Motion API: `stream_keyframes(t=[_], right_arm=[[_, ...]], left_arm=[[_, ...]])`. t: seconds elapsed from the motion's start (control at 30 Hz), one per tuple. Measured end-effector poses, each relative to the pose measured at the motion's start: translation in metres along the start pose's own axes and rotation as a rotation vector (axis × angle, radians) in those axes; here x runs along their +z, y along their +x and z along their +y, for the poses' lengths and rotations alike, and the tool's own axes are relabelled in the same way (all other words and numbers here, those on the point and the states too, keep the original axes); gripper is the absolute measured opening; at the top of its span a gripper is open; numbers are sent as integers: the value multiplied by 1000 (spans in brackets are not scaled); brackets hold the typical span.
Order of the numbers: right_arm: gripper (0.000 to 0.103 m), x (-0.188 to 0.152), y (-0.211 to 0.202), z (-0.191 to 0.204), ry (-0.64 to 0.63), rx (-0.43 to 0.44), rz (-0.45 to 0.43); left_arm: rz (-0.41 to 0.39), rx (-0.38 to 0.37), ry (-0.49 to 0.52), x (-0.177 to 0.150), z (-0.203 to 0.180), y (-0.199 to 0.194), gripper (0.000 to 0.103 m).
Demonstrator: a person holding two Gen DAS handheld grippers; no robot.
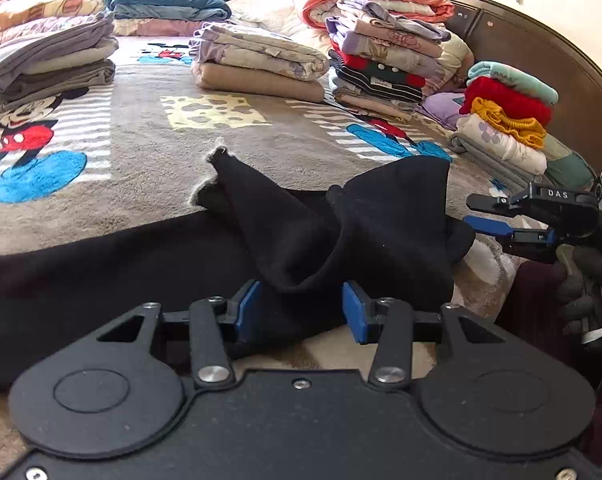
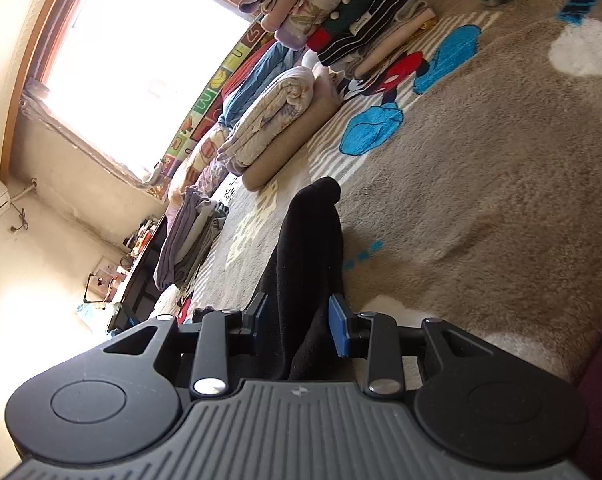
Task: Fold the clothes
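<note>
A black garment [image 1: 381, 208] lies across the near part of the bed, its middle bunched up into two raised peaks. My left gripper [image 1: 301, 310] is at the near edge of the bunch, and black cloth fills the gap between its blue pads. My right gripper [image 1: 475, 214] comes in from the right, held by a gloved hand [image 1: 581, 280], with its fingers at the garment's right end. In the right wrist view the garment [image 2: 309, 240] runs forward between the right gripper's [image 2: 300, 322] pads and rises to a rounded peak.
The bed has a brown cartoon-mouse cover [image 1: 141, 152]. Piles of folded clothes stand at the back left [image 1: 49, 60], the middle [image 1: 261, 60], the back right [image 1: 381, 56] and the right [image 1: 505, 120]. A dark headboard [image 1: 541, 48] curves along the right. A bright window [image 2: 141, 60] is in the wall.
</note>
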State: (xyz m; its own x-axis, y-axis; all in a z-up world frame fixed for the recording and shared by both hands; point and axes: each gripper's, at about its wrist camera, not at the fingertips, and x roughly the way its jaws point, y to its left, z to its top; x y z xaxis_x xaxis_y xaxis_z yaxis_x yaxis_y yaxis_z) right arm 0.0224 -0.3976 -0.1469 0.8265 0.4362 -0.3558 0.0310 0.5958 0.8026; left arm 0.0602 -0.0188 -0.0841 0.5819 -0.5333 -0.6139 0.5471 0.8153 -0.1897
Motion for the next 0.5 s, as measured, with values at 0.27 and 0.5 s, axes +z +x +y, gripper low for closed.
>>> stream_keyframes(t=[0.27, 0.5], right_arm=[[35, -3, 10, -4, 9, -20, 33], [35, -1, 5, 0, -11, -8, 3]], left_arm=[[30, -5, 248, 10, -30, 21, 5], [-86, -22, 46, 62, -3, 6, 5]])
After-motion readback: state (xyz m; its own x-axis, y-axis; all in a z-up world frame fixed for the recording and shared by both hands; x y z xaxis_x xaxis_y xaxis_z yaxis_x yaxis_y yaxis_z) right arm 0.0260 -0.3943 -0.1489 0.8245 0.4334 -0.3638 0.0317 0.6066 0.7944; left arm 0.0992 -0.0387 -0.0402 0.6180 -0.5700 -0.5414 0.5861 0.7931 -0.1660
